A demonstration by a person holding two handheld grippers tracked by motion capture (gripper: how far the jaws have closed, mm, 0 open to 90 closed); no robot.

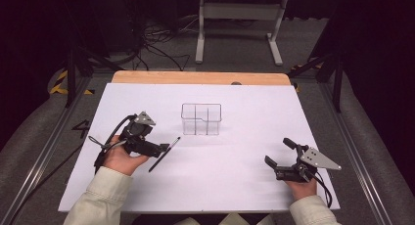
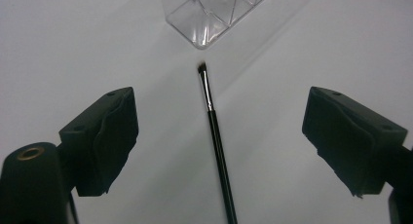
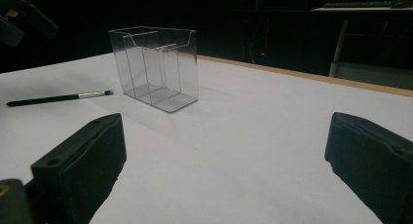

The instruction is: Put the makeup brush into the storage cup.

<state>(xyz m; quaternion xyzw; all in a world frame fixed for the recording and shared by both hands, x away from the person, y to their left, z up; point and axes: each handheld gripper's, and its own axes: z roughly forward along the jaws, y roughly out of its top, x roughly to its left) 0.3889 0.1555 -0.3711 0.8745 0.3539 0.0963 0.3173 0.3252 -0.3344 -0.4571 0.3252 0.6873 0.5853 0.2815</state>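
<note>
Makeup brush [image 2: 214,136] flat on the white table sheet [image 1: 235,186], bristle tip toward the clear organizer [image 2: 209,14], just short of its near corner, not touching. Left gripper [image 2: 219,141] hovers over the handle: brush runs between the two jaws, pads clear of it on both sides, released, nothing gripped. Beyond the brush tip, the organizer stands upright, compartments bare. Right gripper [image 1: 281,156] well apart toward the table's other side, jaws spread wide, holding nothing, low over the sheet.
</note>
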